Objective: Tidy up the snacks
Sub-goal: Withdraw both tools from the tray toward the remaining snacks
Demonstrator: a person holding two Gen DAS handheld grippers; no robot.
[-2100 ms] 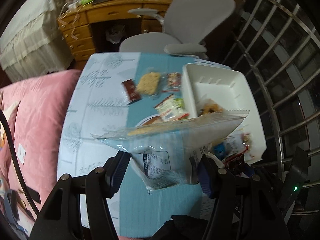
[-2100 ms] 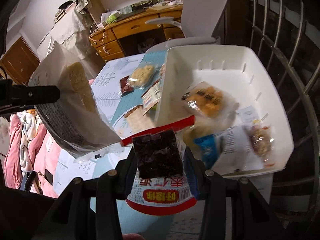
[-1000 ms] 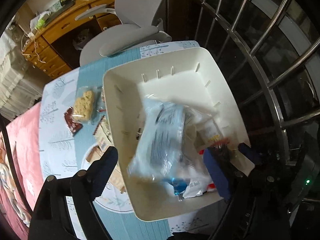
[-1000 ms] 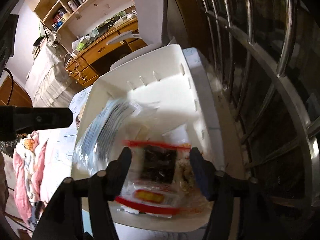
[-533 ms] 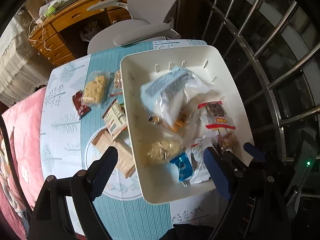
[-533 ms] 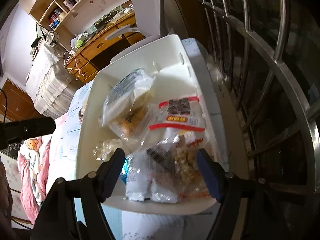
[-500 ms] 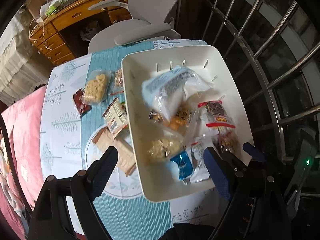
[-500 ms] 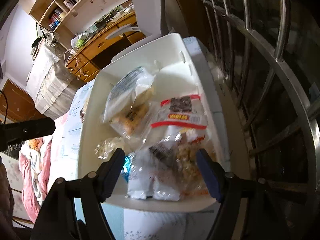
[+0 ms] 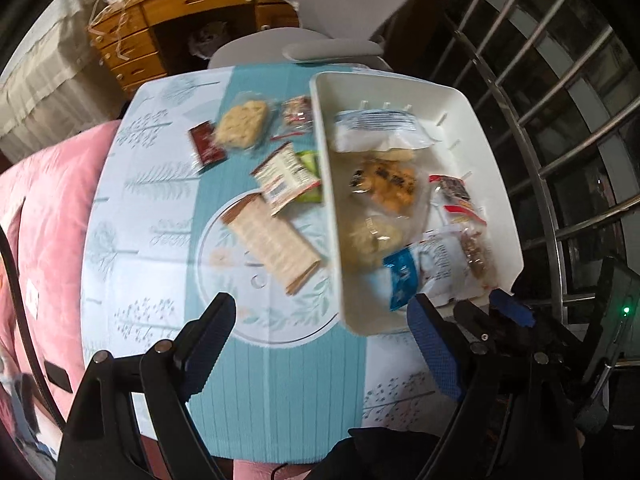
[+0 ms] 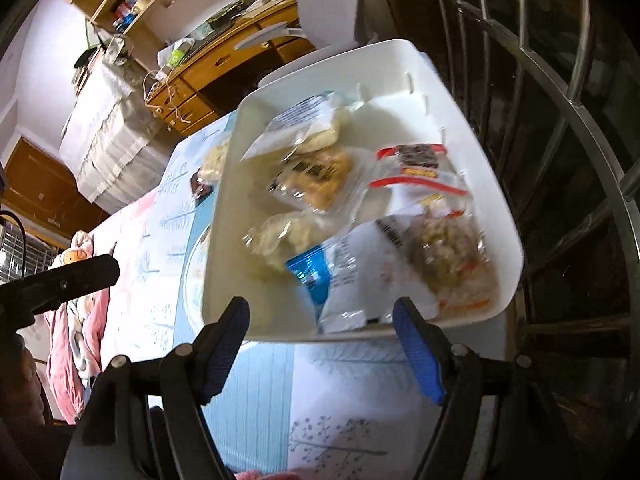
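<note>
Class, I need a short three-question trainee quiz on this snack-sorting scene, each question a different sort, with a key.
1. True or false: the left gripper is shut on a snack packet.
2. Multiple choice: the red-edged packet lies (A) inside the white bin, (B) on the tablecloth, (C) on the chair.
3. Fill in: the long brown cracker pack lies on the ____, outside the bin.

Key
1. False: both the left gripper and the right gripper are open and hold nothing.
2. A.
3. Tablecloth, left of the bin in the left wrist view.
</note>
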